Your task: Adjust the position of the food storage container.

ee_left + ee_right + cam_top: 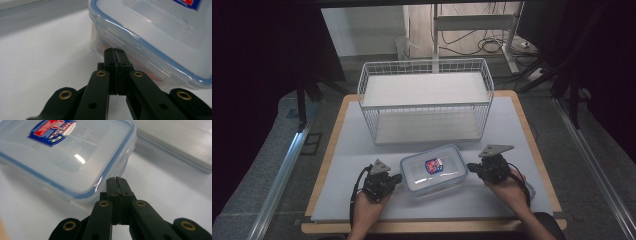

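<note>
The table [347, 150] takes up most of the scene, a pale grey top with a wooden edge showing along the sides, and at its far end stands a white wire basket [426, 102], two tiers high and tall against the dark room behind. In front of the basket, near the person's edge of the table, lies a clear plastic container [433, 171], lid on, flat on the surface, with a blue seal running round the rim and a red and blue sticker [434, 165] on top. Something orange shows faintly through its side wall in the left gripper view, too blurred to name. Now the hands: the person's forearms come in from the near edge, one on each side of the box. The left gripper [398, 178] points in at the container's left end, and in its own view [115, 50] the two black jaws are pressed flat together with nothing between them, their tips right up against the side wall just under the lid's rim; whether they actually touch it I cannot tell. The right gripper [471, 167] mirrors it at the container's right end, and in its own view [117, 179] the jaws are likewise squeezed together and empty, tips just beside the rounded corner of the lid. A grey three-cornered plate [496, 149] sits on top of the right gripper.
</note>
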The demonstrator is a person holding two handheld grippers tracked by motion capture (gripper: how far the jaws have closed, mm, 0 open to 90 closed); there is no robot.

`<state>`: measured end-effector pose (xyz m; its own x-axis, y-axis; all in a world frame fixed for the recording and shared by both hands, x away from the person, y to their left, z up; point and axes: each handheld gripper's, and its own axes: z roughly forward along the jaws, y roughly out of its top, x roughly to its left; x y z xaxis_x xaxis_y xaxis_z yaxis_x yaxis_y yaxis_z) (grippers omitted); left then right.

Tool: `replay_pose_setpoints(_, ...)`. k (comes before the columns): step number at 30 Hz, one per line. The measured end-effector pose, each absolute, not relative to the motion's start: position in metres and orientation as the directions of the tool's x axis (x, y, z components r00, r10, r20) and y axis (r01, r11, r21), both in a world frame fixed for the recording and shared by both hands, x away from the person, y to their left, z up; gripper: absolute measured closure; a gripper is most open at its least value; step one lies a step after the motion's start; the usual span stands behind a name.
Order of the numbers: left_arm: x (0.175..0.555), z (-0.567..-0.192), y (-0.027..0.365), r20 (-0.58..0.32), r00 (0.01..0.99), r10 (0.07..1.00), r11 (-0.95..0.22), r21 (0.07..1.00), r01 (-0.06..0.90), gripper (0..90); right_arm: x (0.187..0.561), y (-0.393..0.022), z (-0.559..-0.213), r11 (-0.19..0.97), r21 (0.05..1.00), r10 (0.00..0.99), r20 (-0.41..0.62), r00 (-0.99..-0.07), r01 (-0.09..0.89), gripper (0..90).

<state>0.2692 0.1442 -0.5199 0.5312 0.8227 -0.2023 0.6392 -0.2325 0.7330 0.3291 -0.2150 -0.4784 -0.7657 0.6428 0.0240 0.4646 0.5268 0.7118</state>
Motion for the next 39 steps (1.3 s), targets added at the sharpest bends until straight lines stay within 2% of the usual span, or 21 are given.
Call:
replay_pose_setpoints(3,0.275,-0.52,0.144,-0.202,0.528,0.825,-0.23,0.732,0.641,89.7,0.334,-0.212,-0.479,0.52,0.719,0.658,0.008,-0.753,0.462,89.7)
replay_pose_setpoints(9,0.288,-0.521,0.145,-0.217,0.526,0.822,-0.219,0.732,0.645,89.7,0.342,-0.214,-0.484,0.491,0.702,0.687,0.053,-0.725,0.517,89.6)
replay_pose_setpoints(18,0.305,-0.524,0.151,-0.252,0.516,0.818,-0.19,0.729,0.658,89.7,0.346,-0.21,-0.486,0.504,0.686,0.696,0.039,-0.717,0.526,89.7)
replay_pose_setpoints(25,0.302,-0.524,0.148,-0.24,0.514,0.824,-0.206,0.717,0.666,89.7,0.347,-0.207,-0.486,0.518,0.667,0.695,0.035,-0.718,0.534,89.8)
replay_pose_setpoints(34,0.289,-0.522,0.153,-0.264,0.526,0.809,-0.203,0.714,0.67,89.7,0.329,-0.206,-0.486,0.554,0.652,0.663,0.032,-0.748,0.519,89.8)
replay_pose_setpoints(39,0.28,-0.521,0.152,-0.244,0.534,0.81,-0.222,0.715,0.663,89.8,0.321,-0.205,-0.489,0.56,0.647,0.655,0.037,-0.755,0.517,89.7)
